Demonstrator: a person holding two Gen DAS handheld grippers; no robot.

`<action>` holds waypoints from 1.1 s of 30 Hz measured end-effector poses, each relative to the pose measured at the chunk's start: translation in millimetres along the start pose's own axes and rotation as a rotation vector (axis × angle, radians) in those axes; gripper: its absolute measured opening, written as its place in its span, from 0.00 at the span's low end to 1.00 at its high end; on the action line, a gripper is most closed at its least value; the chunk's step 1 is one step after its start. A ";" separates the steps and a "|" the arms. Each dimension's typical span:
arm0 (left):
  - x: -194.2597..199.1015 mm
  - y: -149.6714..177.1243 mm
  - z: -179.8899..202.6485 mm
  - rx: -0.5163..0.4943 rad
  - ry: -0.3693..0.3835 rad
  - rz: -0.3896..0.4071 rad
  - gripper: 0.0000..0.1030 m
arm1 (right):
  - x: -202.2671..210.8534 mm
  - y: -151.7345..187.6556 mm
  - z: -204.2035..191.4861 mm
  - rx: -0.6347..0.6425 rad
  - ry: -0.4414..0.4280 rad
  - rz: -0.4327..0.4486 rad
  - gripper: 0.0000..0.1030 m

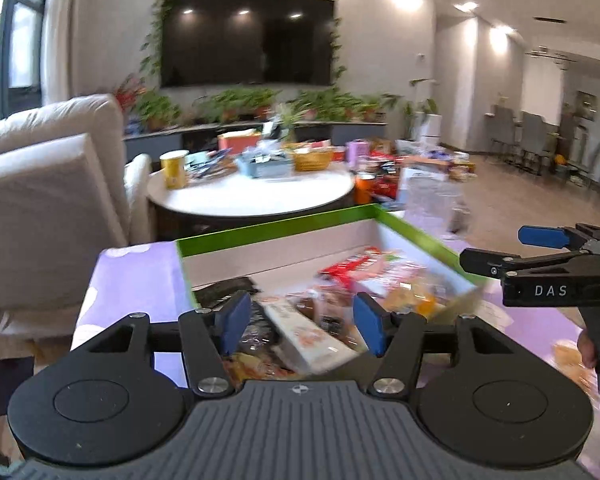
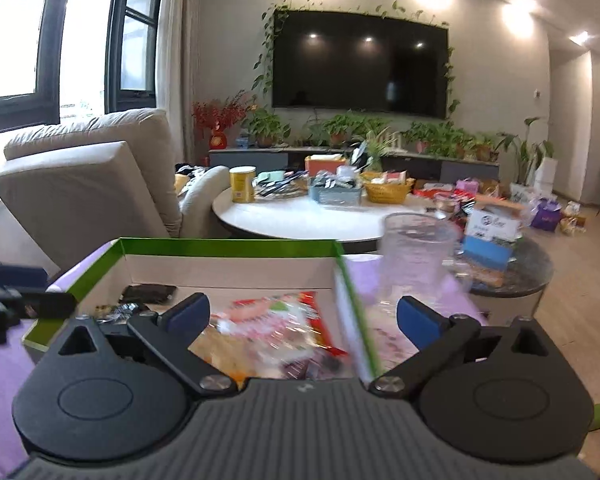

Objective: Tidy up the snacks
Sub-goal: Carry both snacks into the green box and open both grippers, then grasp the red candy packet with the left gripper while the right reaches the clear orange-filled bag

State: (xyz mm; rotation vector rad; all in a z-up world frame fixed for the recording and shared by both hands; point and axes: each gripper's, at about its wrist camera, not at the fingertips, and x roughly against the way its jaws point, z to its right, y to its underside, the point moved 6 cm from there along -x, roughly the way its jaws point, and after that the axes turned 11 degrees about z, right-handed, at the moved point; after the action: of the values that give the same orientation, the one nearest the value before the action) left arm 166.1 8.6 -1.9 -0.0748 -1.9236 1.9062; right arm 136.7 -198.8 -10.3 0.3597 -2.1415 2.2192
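green-rimmed cardboard box (image 2: pixel 228 248) sits on the purple-clothed table (image 1: pixel 140 276), snack packets piled inside it. red-and-white snack bag (image 2: pixel 276 320) lies mid-box, a dark packet (image 2: pixel 150 294) near the box's far left corner. clear plastic cup (image 2: pixel 416 256) stands just right of the box. left gripper (image 1: pixel 300 322) hangs over the box's near edge, fingers spread, nothing pinched. right gripper (image 2: pixel 304 316) straddles the box's right wall, fingers spread, empty.

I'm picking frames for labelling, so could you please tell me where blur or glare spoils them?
Left wrist view: snack packets in the green-rimmed cardboard box are motion-smeared. Right wrist view: the clear plastic cup is blurred; ceiling spotlights glare on the black wall television.
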 end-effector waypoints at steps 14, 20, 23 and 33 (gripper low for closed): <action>-8.5 57.4 36.9 -0.094 0.070 -0.187 0.52 | 75.1 76.0 83.7 -0.131 0.176 -0.210 0.68; -18.5 70.4 36.8 -0.132 0.035 -0.210 0.52 | 59.5 69.5 37.7 -0.020 0.068 -0.166 0.68; -25.4 76.1 36.8 -0.135 0.038 -0.232 0.52 | 56.0 72.5 25.4 0.001 0.023 -0.162 0.68; -34.0 89.1 26.7 -0.049 0.027 -0.281 0.51 | 43.4 76.8 8.6 -0.031 -0.040 -0.201 0.68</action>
State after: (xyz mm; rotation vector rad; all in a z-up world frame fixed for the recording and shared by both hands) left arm 165.1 -23.1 -95.7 0.1474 -1.8531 1.6660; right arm 81.4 -216.8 -77.2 0.5932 -2.0534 2.0845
